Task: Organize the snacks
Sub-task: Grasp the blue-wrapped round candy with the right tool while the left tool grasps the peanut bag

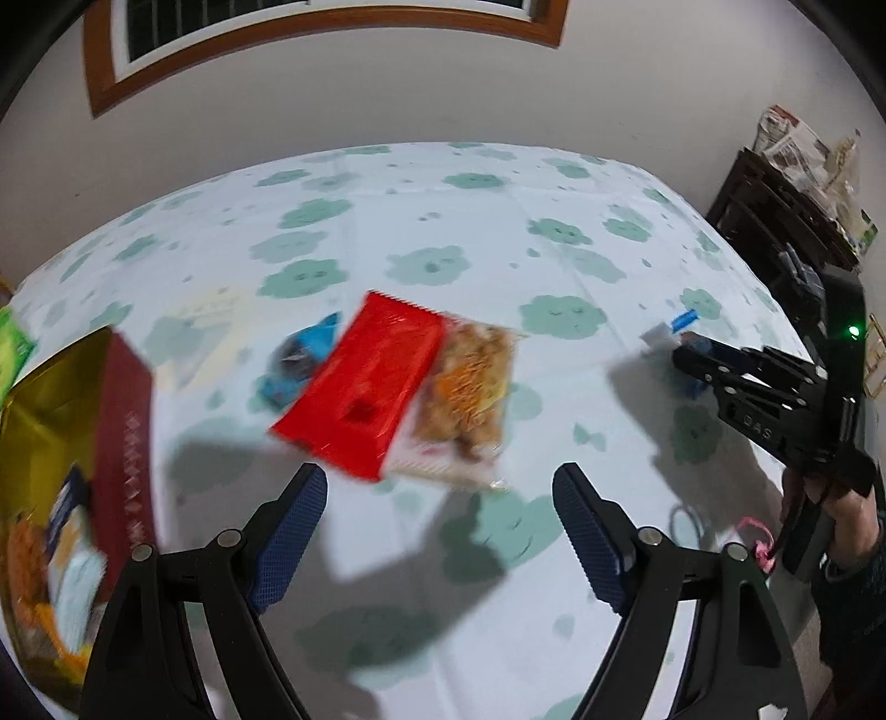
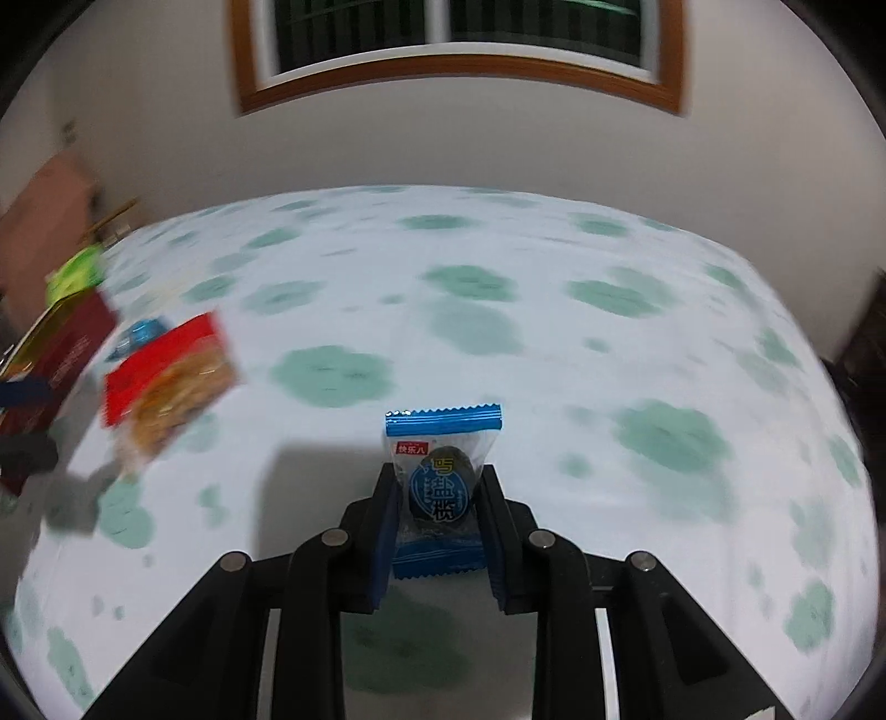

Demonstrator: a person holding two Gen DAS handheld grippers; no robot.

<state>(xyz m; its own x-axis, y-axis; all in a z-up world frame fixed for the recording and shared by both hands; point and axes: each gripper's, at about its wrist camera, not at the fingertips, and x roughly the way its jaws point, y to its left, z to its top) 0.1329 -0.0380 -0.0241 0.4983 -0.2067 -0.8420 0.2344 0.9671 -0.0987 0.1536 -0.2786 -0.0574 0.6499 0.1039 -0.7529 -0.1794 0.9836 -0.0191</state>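
Blue-padded and spread wide, our left gripper [image 1: 440, 531] carries nothing above the table, while our right gripper [image 2: 437, 512] is clenched on a small blue packet [image 2: 440, 487], lifted clear of the cloth. We judge this the carrying step: next that packet must travel left to the red box [image 1: 119, 443], past the red pouch [image 1: 365, 382] and noodle pack [image 1: 470, 393] lying between. Beyond stretches the cloud-print tablecloth [image 2: 498, 277], then a pale wall and a wood-framed window [image 2: 459, 39].
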